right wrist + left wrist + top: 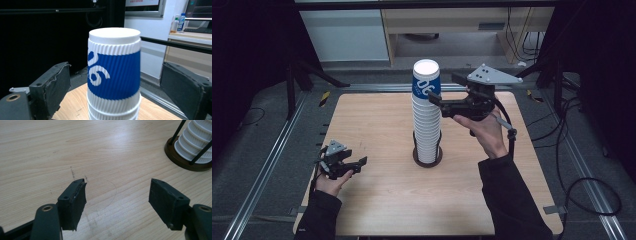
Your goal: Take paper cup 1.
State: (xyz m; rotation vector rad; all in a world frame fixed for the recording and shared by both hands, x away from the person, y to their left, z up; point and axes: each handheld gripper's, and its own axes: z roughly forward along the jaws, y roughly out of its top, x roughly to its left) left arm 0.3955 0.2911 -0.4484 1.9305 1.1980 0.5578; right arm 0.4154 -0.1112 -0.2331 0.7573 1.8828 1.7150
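A tall stack of upside-down white ribbed paper cups (427, 125) stands in a dark round holder (428, 160) with thin upright rods at the middle of the wooden table (377, 200). The top cup (426, 80) carries a blue band with white marks. My right gripper (435, 102) is raised level with that top cup (113, 72). Its jaws stand on either side of the cup with a gap on each side, open. My left gripper (359, 163) rests low at the table's left. It (117, 197) is open over bare wood, with the holder's base (180, 157) off to its upper right.
Metal rails (272, 150) run along both sides of the table. Black cables (582, 180) loop on the floor at the right. A pale cabinet (347, 30) and a wooden desk frame (452, 22) stand beyond the far edge.
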